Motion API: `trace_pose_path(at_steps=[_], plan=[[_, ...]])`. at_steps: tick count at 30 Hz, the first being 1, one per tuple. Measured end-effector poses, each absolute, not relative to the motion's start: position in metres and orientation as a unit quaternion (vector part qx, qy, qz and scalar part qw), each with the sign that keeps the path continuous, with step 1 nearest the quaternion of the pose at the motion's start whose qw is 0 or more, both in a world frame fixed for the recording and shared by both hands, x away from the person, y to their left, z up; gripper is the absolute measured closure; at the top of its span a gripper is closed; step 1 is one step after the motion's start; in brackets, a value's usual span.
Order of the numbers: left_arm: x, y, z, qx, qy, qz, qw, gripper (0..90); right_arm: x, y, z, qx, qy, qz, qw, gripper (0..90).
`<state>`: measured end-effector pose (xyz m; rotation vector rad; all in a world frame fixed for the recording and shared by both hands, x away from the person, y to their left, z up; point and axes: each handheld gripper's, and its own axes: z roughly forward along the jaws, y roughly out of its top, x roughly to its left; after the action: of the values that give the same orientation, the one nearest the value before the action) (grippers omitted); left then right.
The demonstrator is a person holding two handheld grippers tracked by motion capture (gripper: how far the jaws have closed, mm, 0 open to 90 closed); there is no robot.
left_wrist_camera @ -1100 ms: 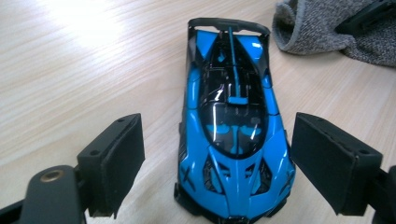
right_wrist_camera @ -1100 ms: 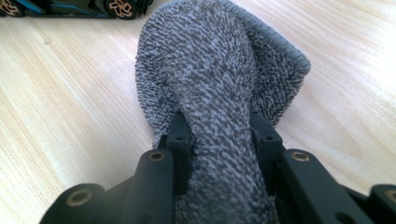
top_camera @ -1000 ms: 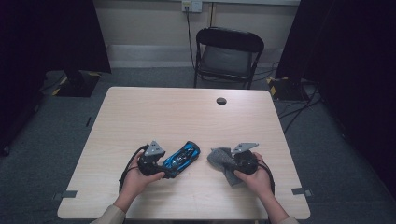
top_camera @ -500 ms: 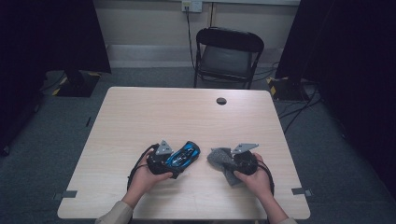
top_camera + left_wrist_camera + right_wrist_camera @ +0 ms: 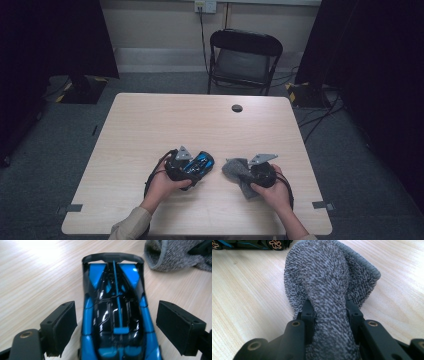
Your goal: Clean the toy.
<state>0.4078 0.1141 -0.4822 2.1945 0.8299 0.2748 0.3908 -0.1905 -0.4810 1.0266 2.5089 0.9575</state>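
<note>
Setting: a person is sitting at a pale wooden table, with both forearms coming in from the near edge and a two-jaw gripper in each hand.

Left gripper: it is lying low over the table, near the middle of the near half, pointing toward the right gripper. Its two black jaws are standing wide apart.

Left pads: they are flanking the toy car on both sides with a clear gap on each side, so they are not pressing on it.

Toy car: a glossy blue and black racing model is sitting on its wheels on the table, lying lengthwise between the open left jaws. Its black rear wing is pointing away from the gripper, toward the grey sock.

Right gripper: it is resting near the table's front right part, close beside the left one. Its jaws are drawn in tight on the sock, pinching a fold of the knit between them.

Grey sock: a speckled grey knitted sock is bunching up from the right jaws and spreading out ahead of them onto the wood, its ribbed cuff curling open at the far end. It is lying just beside the car's rear.

Farther off: a black folding chair is standing behind the table, and a small dark round cap is sitting near the far edge.
</note>
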Motion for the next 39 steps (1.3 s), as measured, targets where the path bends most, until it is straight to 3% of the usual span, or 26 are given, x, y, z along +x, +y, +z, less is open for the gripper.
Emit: trace_pose_path(at_steps=[13, 16, 31, 39], plan=[[0.413, 0.099, -0.496, 0.867, 0.320, 0.123, 0.362, 16.0, 0.391, -0.190, -0.480, 0.352, 0.867, 0.326, 0.133, 67.6], [0.413, 0.102, -0.495, 0.865, 0.318, 0.128, 0.366, 25.6, 0.391, -0.190, -0.480, 0.353, 0.867, 0.326, 0.133, 67.6], [0.400, 0.112, -0.486, 0.870, 0.306, 0.111, 0.370, 26.9, 0.393, -0.185, -0.475, 0.360, 0.861, 0.332, 0.136, 68.0], [0.388, 0.119, -0.488, 0.874, 0.297, 0.112, 0.368, 26.9, 0.399, -0.162, -0.466, 0.345, 0.865, 0.337, 0.140, 68.0]])
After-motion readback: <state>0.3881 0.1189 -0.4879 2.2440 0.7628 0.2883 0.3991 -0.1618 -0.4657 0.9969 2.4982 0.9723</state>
